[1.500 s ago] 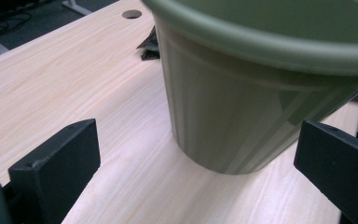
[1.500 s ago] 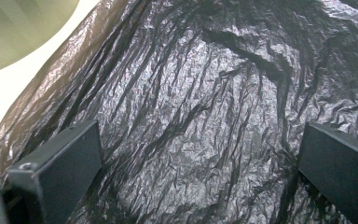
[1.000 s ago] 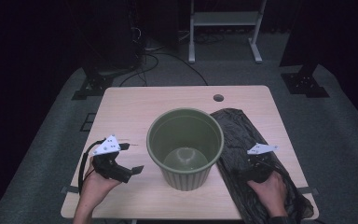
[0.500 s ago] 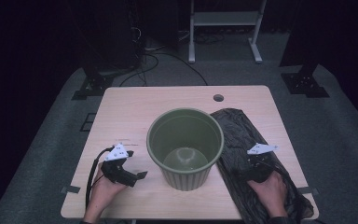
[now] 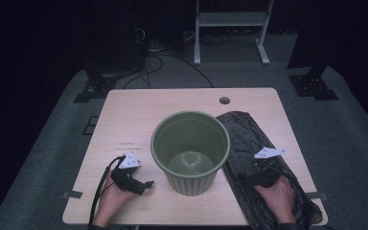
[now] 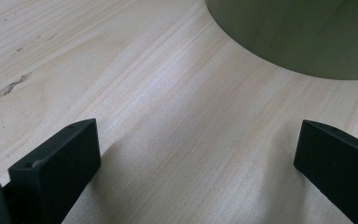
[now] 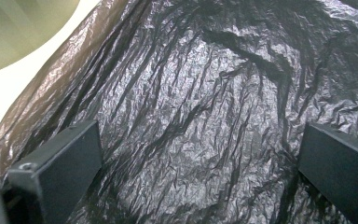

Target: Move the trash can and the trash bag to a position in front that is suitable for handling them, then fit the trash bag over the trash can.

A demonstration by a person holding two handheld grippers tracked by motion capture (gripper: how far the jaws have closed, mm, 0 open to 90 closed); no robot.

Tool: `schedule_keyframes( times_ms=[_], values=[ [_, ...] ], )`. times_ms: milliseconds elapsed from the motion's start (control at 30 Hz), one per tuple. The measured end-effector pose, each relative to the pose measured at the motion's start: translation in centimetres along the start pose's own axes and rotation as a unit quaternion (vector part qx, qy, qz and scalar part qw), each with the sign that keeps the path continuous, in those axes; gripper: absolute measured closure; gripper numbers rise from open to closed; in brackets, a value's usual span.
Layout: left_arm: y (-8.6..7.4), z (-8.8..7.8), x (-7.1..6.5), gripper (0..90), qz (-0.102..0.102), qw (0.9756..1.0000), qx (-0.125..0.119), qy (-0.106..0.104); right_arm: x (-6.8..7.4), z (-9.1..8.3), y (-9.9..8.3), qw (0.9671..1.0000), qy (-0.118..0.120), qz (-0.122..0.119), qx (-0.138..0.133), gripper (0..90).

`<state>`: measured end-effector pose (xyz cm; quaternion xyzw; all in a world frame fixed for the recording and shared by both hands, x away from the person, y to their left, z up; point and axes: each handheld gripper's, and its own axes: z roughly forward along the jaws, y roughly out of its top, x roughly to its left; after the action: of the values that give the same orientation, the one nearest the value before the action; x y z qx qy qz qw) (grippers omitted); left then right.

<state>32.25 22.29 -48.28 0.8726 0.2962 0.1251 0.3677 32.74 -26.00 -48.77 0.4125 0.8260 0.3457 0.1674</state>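
Observation:
An empty olive-green bin (image 5: pixel 190 149) stands upright in the middle of the wooden table (image 5: pixel 139 115). To its right a crumpled black plastic bag (image 5: pixel 249 134) lies flat along the table's right side. My left gripper (image 5: pixel 143 184) rests on the tabletop just left of the bin, open, its jaws wide apart over bare wood (image 6: pixel 186 154), with the bin's wall (image 6: pixel 303 32) ahead. My right gripper (image 5: pixel 258 168) sits on top of the bag, open, with wrinkled black film (image 7: pixel 200 126) between its jaws and the bin's side (image 7: pixel 23 28) at the upper left.
A round cable hole (image 5: pixel 224 100) sits near the table's far edge. Beyond the table are a white metal frame (image 5: pixel 230 24), black stand feet (image 5: pixel 96 88) and loose cables (image 5: pixel 172 62) on grey carpet. Bare wood extends across the table's far left.
My left gripper has slid toward the near edge and turned its jaws to the right, toward the bin. The right gripper and bag have stayed in place.

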Motion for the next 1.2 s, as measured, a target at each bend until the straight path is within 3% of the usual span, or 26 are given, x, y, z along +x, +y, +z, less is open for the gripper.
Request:
schedule_keyframes(
  times_ms=[367, 467, 567, 833, 933, 1100, 1200],
  values=[
    [0.0, 0.1, -0.1, 0.0, 0.003, 1.0000, 0.002, 0.004, 0.0, 0.0, 0.0, 1.0000, -0.001, 0.001, 0.001, 0.0],
    [0.0, 0.1, -0.1, 0.0, 0.003, 1.0000, 0.002, 0.004, 0.1, -0.6, 0.4, 0.9996, -0.024, -0.012, 0.002, 0.0],
    [0.0, 0.1, -0.1, 0.0, 0.003, 1.0000, 0.002, 0.004, -0.2, -1.3, 0.6, 0.9997, -0.021, -0.005, -0.008, 0.0],
    [0.0, 0.1, -0.1, 0.0, 0.003, 1.0000, 0.002, 0.004, -2.0, -2.8, 1.4, 0.9994, -0.030, 0.012, -0.011, 0.0],
    [0.0, 0.1, -0.1, 0.0, 0.003, 1.0000, 0.002, 0.004, -3.9, -3.3, 1.0, 0.9987, -0.037, 0.035, -0.003, 0.0],
    [0.0, 0.1, -0.1, 0.0, 0.003, 1.0000, 0.002, 0.004, -5.9, -3.3, 0.2, 0.9968, -0.059, 0.054, 0.003, 0.0],
    [0.0, 0.1, -0.1, 0.0, 0.003, 1.0000, 0.002, 0.004, -6.7, -3.0, -0.3, 0.9958, -0.058, 0.070, 0.008, 0.0]
  ],
)
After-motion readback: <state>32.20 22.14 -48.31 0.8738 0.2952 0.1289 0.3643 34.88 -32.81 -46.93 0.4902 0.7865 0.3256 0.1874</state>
